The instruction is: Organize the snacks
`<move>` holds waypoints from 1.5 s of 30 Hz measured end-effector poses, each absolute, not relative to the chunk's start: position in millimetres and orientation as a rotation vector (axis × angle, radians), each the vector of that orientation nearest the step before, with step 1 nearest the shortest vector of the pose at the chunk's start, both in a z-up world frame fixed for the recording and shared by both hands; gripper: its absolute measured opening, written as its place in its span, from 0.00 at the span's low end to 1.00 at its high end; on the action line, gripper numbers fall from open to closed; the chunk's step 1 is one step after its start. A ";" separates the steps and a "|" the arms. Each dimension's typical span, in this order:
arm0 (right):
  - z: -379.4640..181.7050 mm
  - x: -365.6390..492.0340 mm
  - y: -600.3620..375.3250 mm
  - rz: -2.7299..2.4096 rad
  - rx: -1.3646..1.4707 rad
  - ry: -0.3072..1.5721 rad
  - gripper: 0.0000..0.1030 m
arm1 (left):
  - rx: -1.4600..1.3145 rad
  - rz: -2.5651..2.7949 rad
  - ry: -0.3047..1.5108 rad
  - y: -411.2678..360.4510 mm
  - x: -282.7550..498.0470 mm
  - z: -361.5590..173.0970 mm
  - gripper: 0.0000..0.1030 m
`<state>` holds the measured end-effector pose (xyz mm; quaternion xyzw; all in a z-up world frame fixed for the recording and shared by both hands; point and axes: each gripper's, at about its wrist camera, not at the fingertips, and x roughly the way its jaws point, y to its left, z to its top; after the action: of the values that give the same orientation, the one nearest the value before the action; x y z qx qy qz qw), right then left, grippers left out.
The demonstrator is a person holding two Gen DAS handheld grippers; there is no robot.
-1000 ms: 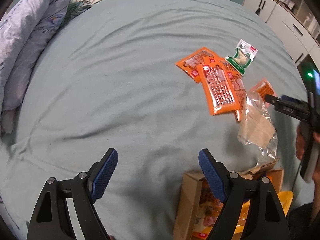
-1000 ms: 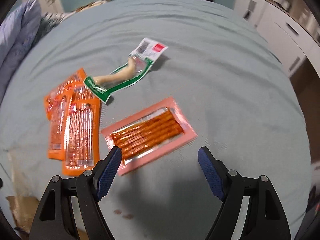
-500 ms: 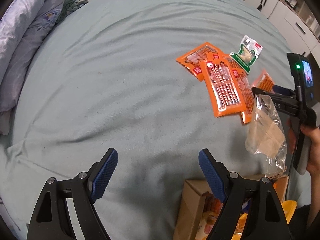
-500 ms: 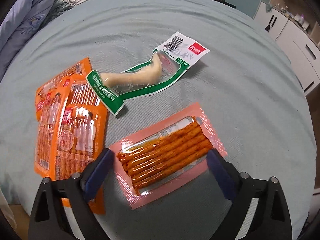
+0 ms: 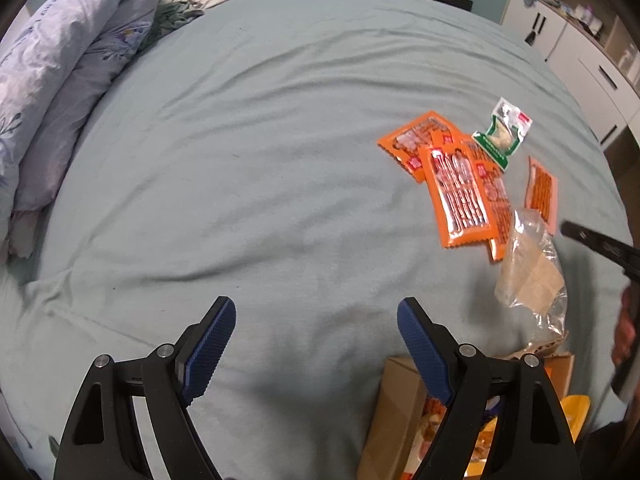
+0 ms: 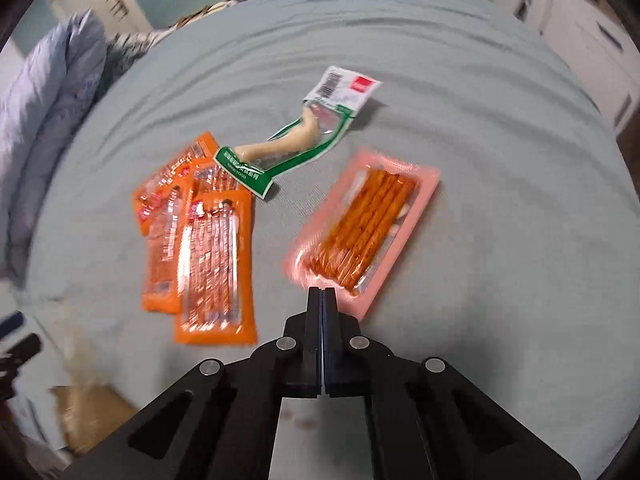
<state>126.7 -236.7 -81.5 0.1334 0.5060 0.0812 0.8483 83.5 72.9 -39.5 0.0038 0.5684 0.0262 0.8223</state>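
1. A pink packet of orange spicy sticks lies flat on the pale green bedsheet, slanting away to the right, its near corner just ahead of the right gripper's tips.
2. The right gripper has its jaws pressed together; whether they pinch the packet's near edge cannot be told, as the tips sit right at that edge and the view is blurred.
3. Left of the pink packet is an overlapping pile of orange snack packets, fanned out on the sheet.
4. A green-and-white pouch holding a pale chicken foot lies beyond both, its lower end over the orange pile's top corner.
5. The left gripper hovers over bare sheet with its blue pads set wide apart and nothing between them, well apart from the snacks.
6. Beside it at lower right stands an open cardboard box with packets inside, and a crumpled clear plastic bag above it.
7. A folded floral quilt lies at the sheet's far left.
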 end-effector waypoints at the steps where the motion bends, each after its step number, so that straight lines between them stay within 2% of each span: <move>1: -77.9 119.5 -241.0 0.183 0.314 1.076 0.00 | 0.006 0.056 1.207 73.7 83.3 -38.8 0.82; 8: -61.8 84.9 -281.9 0.128 0.493 1.084 0.00 | -0.051 0.045 1.201 83.9 76.9 -31.2 0.82; 9: -65.1 86.4 -287.0 0.098 0.519 1.086 0.02 | -0.068 0.038 1.200 85.0 76.4 -29.4 0.82; 10: -68.3 87.8 -292.4 0.065 0.540 1.085 0.14 | -0.080 0.030 1.195 85.3 75.7 -27.4 0.82; 11: -73.2 91.9 -297.3 0.026 0.562 1.084 0.34 | -0.083 0.027 1.191 85.1 75.3 -25.9 0.82; 13: -80.6 101.0 -301.5 -0.020 0.595 1.074 0.50 | -0.074 0.024 1.183 83.1 75.2 -23.5 0.82; 21: -99.2 165.8 -287.4 -0.026 0.548 1.109 0.52 | -0.080 -0.002 1.210 80.0 84.3 -33.6 0.82; 24: -105.6 192.3 -272.4 -0.028 0.480 1.092 0.79 | -0.072 0.000 1.228 76.7 89.1 -41.4 0.82; 25: -106.7 200.2 -267.1 -0.018 0.458 1.090 0.91 | -0.071 0.000 1.234 75.8 90.4 -43.7 0.82; 26: -110.6 208.4 -261.8 -0.016 0.442 1.101 0.99 | -0.070 0.000 1.242 75.0 92.1 -46.4 0.82; 27: -114.4 215.2 -258.0 -0.028 0.426 1.111 1.00 | -0.068 0.002 1.248 73.9 93.6 -49.0 0.82; 31: -122.2 228.7 -234.0 -0.085 0.239 1.095 0.97 | -0.053 0.011 1.267 71.2 97.6 -56.0 0.82; 33: -121.8 226.1 -234.7 -0.068 0.229 1.069 0.86 | -0.052 0.013 1.270 69.9 99.1 -56.4 0.82; 35: -116.7 221.2 -240.2 -0.061 0.226 1.044 0.48 | -0.036 0.017 1.261 67.5 99.4 -54.9 0.82; 37: -112.6 216.3 -252.7 -0.028 0.273 1.048 0.36 | -0.009 0.027 1.250 65.3 98.4 -54.1 0.82; 41: -115.4 197.4 -271.9 0.006 0.352 1.067 0.31 | 0.018 0.041 1.237 65.5 93.6 -51.7 0.82; 45: -96.0 168.0 -298.8 0.034 0.485 1.046 0.30 | 0.023 0.055 1.211 71.1 86.6 -44.3 0.82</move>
<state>168.0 -298.8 -96.0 0.2291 0.4944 0.0159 0.8384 86.6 71.1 -44.2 0.0106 0.5692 0.0259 0.8217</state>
